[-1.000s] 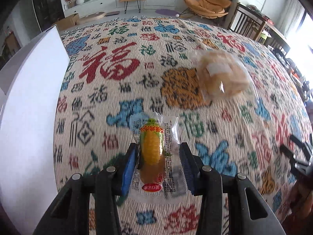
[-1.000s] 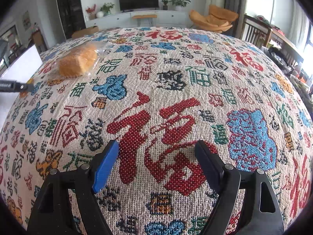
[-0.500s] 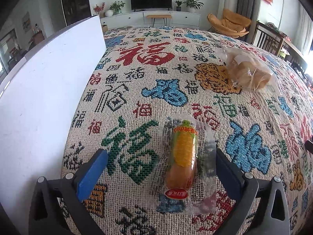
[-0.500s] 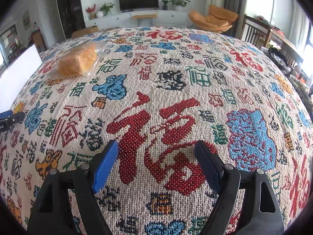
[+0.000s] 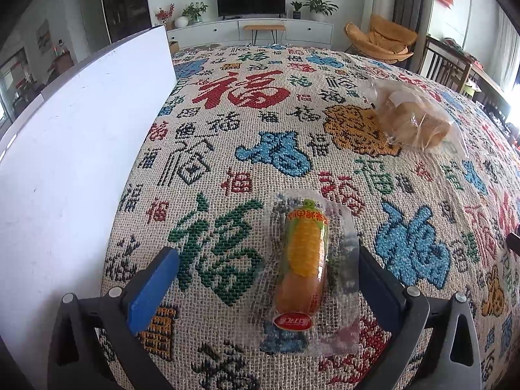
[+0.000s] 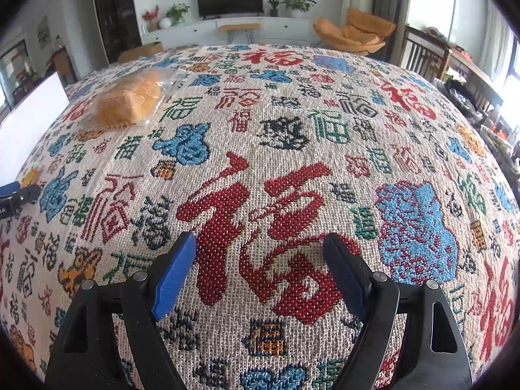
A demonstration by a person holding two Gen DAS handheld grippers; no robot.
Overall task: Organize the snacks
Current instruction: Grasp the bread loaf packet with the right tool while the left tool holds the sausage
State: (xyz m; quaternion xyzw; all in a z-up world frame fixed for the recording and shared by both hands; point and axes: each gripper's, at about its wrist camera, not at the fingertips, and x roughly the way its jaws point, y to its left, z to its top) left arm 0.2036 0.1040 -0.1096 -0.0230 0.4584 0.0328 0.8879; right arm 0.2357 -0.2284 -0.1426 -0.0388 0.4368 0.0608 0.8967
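Observation:
A corn snack in a clear wrapper lies on the patterned tablecloth, between the jaws of my left gripper and nearer the right jaw. The left gripper is open and holds nothing. A clear bag of bread lies farther back on the right; it also shows in the right wrist view at the far left. My right gripper is open and empty over the cloth, away from both snacks.
A white box wall stands along the left of the corn snack; it shows in the right wrist view too. The left gripper's tip pokes in at the left edge there. Chairs stand beyond the table on the right.
My left gripper opened and let go of the corn snack, which now lies on the cloth. The gripper pulled back a little. The right gripper has not moved.

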